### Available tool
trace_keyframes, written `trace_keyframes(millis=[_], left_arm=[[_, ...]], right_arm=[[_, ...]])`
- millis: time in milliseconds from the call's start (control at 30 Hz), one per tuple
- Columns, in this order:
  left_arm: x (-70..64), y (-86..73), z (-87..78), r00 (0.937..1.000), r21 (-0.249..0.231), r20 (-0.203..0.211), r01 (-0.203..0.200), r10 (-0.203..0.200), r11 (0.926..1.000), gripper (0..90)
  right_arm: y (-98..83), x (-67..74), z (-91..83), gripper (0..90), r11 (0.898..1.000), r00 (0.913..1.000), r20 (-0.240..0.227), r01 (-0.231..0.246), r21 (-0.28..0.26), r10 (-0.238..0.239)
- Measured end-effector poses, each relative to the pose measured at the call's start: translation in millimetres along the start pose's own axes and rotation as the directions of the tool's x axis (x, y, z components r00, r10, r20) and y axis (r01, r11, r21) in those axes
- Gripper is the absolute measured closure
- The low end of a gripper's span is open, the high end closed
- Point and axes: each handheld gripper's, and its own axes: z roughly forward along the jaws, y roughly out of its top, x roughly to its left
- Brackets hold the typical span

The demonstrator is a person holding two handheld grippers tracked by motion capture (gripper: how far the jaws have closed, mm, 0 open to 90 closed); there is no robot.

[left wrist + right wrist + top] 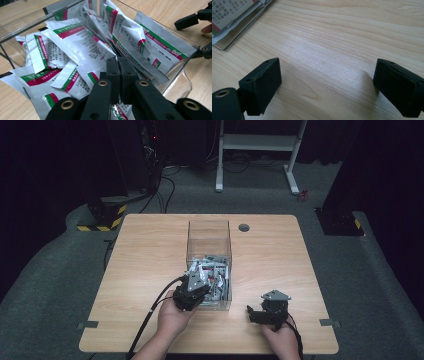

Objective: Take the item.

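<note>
A clear box [209, 240] is seen standing upright on the wooden table [145, 270], near the middle and somewhat toward the near edge, with its long axis running from the near edge to the far edge. The open top faces upward. Its lower part is heaped with silver sachets [212, 270] printed with green and red bands; in the left gripper view the sachets [75, 47] are seen lying at mixed angles, overlapping, several leaning against the transparent wall [175, 72].

The left gripper [192, 292] is held at the box's near left corner, tipped down into the heap. Its jaws are seen brought together in the left gripper view [119, 72], pads nearly meeting amid the sachets. Whether the edge of a sachet is pinched between them cannot be told, since the pads hide the spot.

The right gripper [260, 316] is rested low over the table near the near edge, to the right of the box and apart from it. Its jaws are spread wide in the right gripper view [327, 85], with bare wood between them and nothing held. A corner of the box [234, 30] is seen at that view's upper left.
</note>
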Motion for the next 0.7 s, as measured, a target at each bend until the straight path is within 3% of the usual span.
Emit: trace_keyframes(millis=[300,700], left_arm=[[5.9,-6.6,-6.0,0.9978,-0.056,0.018,0.064,-0.063,0.9964,89.9],[10.4,-10.7,-13.4,0.9958,-0.097,0.023,0.090,-0.088,0.9912,89.9]], right_arm=[[0.0,0.0,0.0,7.9,1.000,1.0000,0.000,0.001,0.000,-0.001],[0.0,0.0,0.0,7.9,1.000,1.0000,0.000,0.001,0.000,-0.001]])
